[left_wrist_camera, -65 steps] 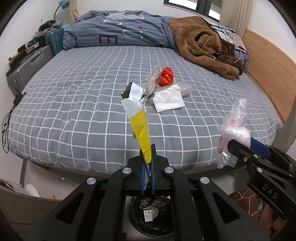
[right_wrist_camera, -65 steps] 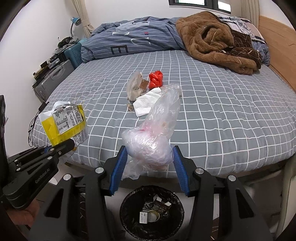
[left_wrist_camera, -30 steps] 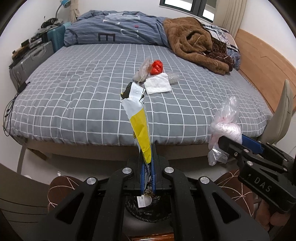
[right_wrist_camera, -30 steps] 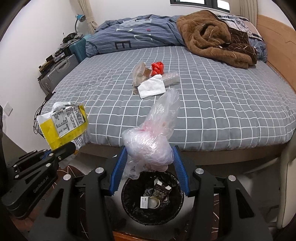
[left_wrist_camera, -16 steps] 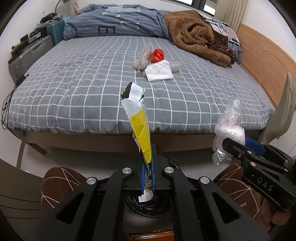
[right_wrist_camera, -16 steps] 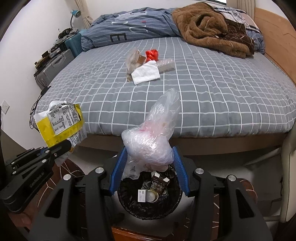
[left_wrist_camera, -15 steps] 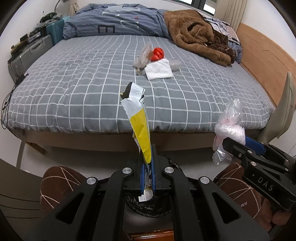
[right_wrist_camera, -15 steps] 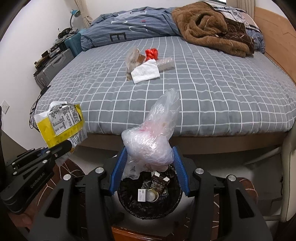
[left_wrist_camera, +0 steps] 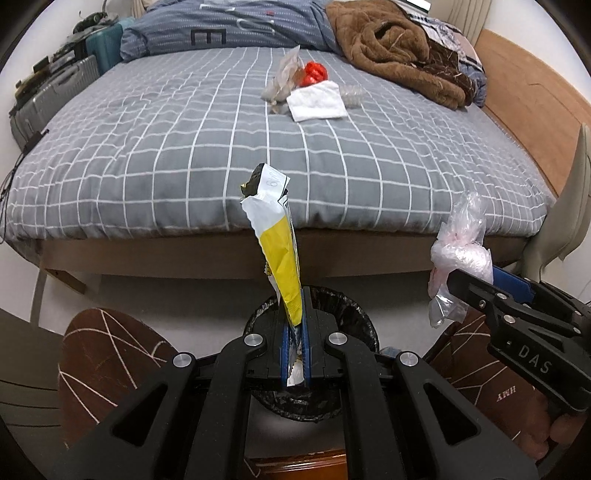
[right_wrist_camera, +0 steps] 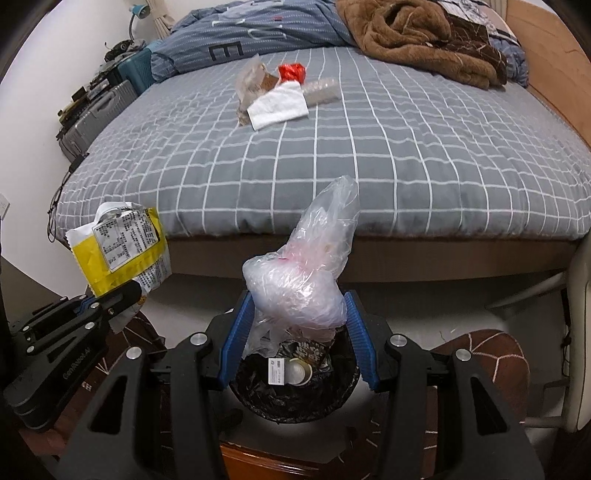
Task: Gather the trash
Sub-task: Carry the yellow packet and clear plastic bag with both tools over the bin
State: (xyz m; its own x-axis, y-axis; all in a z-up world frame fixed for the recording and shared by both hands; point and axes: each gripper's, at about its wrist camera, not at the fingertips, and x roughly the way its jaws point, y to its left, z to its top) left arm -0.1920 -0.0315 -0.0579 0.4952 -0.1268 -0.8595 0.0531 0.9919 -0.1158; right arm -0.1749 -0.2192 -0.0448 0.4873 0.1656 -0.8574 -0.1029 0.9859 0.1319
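Note:
My left gripper (left_wrist_camera: 294,317) is shut on a yellow and white snack wrapper (left_wrist_camera: 277,243) that stands up from its blue pads. Below it lies a round bin (left_wrist_camera: 360,321) with a black liner. My right gripper (right_wrist_camera: 300,314) is shut on a crumpled clear plastic bag (right_wrist_camera: 306,273), right above the same bin (right_wrist_camera: 295,391), which holds a can and paper scraps. Each view shows the other gripper at its side: the right gripper (left_wrist_camera: 465,280) with the bag (left_wrist_camera: 460,251), the left gripper (right_wrist_camera: 122,295) with the wrapper (right_wrist_camera: 118,247). More trash lies on the bed: a white tissue (right_wrist_camera: 279,105), a red wrapper (right_wrist_camera: 291,72) and a clear bag (right_wrist_camera: 253,83).
A bed (right_wrist_camera: 369,147) with a grey checked cover fills the upper half, with a brown blanket (right_wrist_camera: 417,22) at the back. Brown slippers (left_wrist_camera: 99,365) flank the bin on the floor. Suitcases (right_wrist_camera: 96,110) stand at the left, a chair (left_wrist_camera: 569,206) at the right.
Both grippers have sunk toward the bin with their loads still held. The bed has slid up in both views and the bin shows more fully.

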